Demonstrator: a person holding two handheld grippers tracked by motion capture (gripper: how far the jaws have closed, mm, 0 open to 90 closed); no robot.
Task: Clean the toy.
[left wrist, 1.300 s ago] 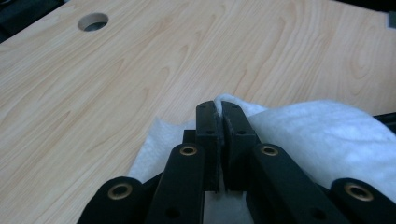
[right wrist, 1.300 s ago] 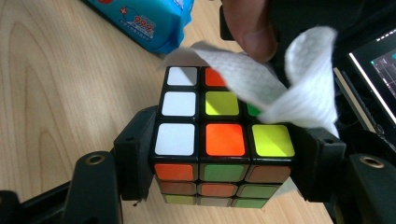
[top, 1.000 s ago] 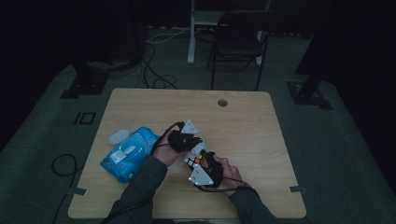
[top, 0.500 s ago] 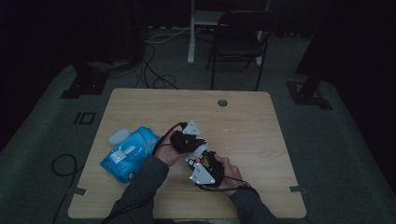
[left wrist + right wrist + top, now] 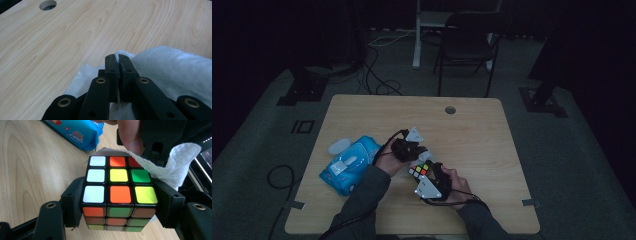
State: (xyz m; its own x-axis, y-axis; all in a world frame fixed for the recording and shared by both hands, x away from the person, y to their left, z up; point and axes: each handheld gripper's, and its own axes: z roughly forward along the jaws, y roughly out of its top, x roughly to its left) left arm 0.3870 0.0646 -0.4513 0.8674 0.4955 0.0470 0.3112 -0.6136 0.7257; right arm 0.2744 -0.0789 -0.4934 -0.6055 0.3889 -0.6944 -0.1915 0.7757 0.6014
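- Right gripper (image 5: 426,171) clamps a colour cube (image 5: 117,192) between its jaws, at the near middle of the table (image 5: 492,150).
- Left gripper (image 5: 419,151) sits just left and far of the cube, jaws pressed together on a white wipe (image 5: 170,67).
- The wipe drapes against the cube's far edge.
- A blue wipes pack (image 5: 349,164) lies near the table's left side.

A dim studio or lab set up for recording. One bare wooden table (image 5: 472,130) stands on grey carpet, black stand bases (image 5: 304,87) and loose cables (image 5: 372,75) around it. A folding chair (image 5: 467,45) sits behind, against dark walls.
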